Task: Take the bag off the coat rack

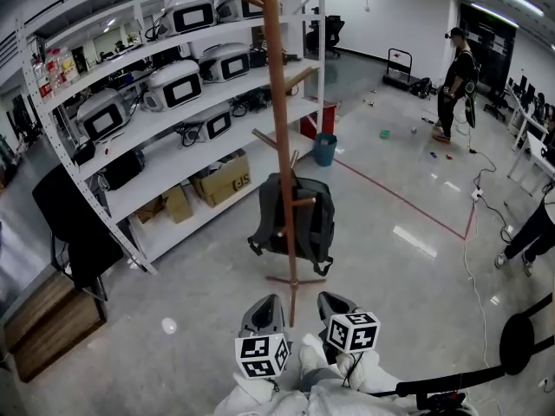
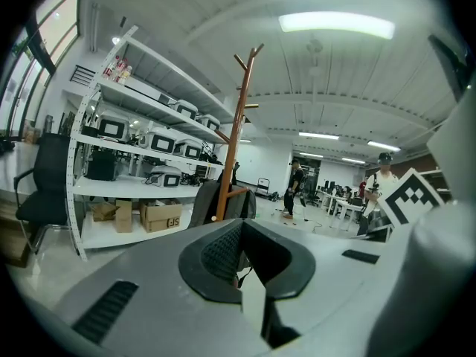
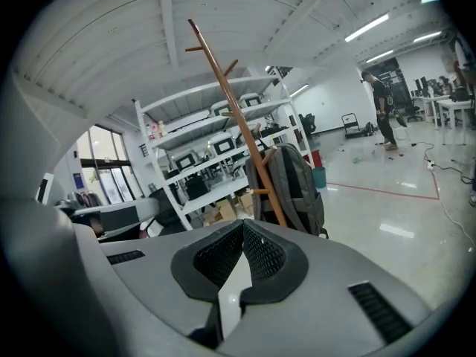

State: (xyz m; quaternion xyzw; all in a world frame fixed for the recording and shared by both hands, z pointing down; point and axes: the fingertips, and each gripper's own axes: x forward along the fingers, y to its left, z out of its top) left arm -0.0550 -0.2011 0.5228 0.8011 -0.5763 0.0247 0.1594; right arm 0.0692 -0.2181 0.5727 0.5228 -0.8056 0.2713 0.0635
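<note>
Both my left tool [image 1: 264,305] and right tool [image 1: 335,302] are clenched, empty, near the coat rack [image 1: 277,102] holding the bag [image 1: 303,224].

The bag [image 1: 299,228] is a dark grey backpack. It hangs upright from a low peg of the coat rack [image 1: 277,102], straps dangling. The coat rack is a slender brown wooden pole with angled pegs, standing vertical.

The only print I can read is a dark "JS" on the side of a cardboard box [image 2: 160,216] that sits on the lowest white shelf [image 2: 119,236]. Everything else with print on it is too small or blurred for me to read.
</note>
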